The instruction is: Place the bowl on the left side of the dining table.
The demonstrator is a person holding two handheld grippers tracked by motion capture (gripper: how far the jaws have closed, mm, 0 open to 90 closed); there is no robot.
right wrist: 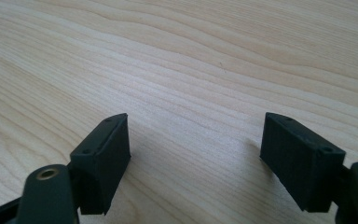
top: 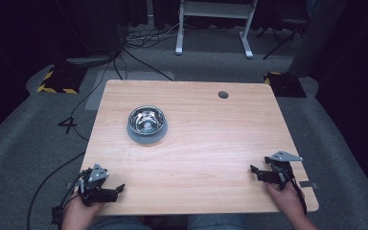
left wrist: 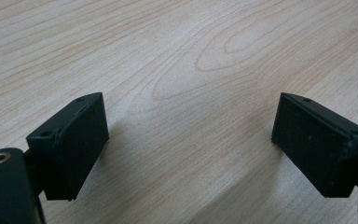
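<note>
Both hands at the near edge. My left gripper (top: 120, 188) sits low on the near-left corner of the table (top: 211, 143), jaws spread wide, nothing between them; in the left gripper view (left wrist: 189, 140) just bare wood grain shows in the gap. My right gripper (top: 253, 169) is at the near-right corner, grey three-cornered plate on top, jaws also wide apart and empty; in the right gripper view (right wrist: 196, 154) plain tabletop between the pads again. Cables trail off both, the left one down to the floor.

The steel bowl (top: 146, 120) is the only item on the table, so I take it as the thing to work on. It stands upright on a grey round base (top: 146, 136), far-left of centre, well apart from both grippers, nearer to my left one. Something reflects inside it; too small to tell if it holds anything.

Progress, as I judge it: at the start. Bowl untouched, neither gripper headed in yet. Reach, grasp and whatever follows are all left.

Surface: light wood-grain tabletop, rounded corners, a dark cable hole (top: 223, 95) near the far edge, right of centre.

Room: grey carpet all round, a yellow-black striped block (top: 57, 81) on the floor far left, a black one far right, loose cables, white desk legs (top: 213, 28) at the far end, dark curtains either side.
</note>
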